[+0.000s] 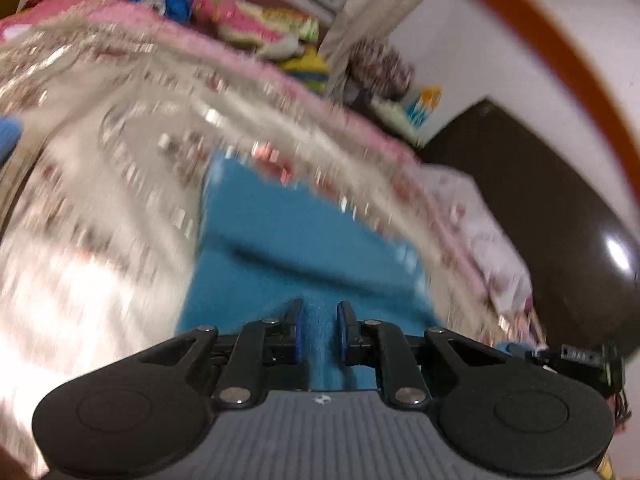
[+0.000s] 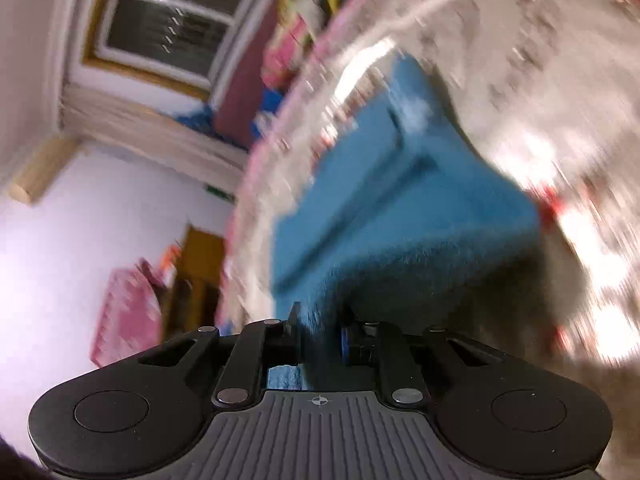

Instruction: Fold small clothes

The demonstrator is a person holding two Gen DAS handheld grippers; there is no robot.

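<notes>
A small blue fuzzy garment (image 1: 296, 240) lies spread on a pale flower-print bedspread (image 1: 100, 200). Its near edge is lifted and pinched between the pads of my left gripper (image 1: 319, 312), whose jaws stand close together on the cloth. In the right wrist view the same blue garment (image 2: 400, 200) runs away from the camera, and my right gripper (image 2: 320, 316) is shut on a bunched corner of it. Both views are blurred.
A pink-edged blanket (image 1: 240, 56) borders the far side of the bed, with a heap of colourful clothes (image 1: 260, 28) behind it. A dark floor (image 1: 540, 220) lies right of the bed. A window (image 2: 160, 28) and a white wall (image 2: 100, 220) show in the right wrist view.
</notes>
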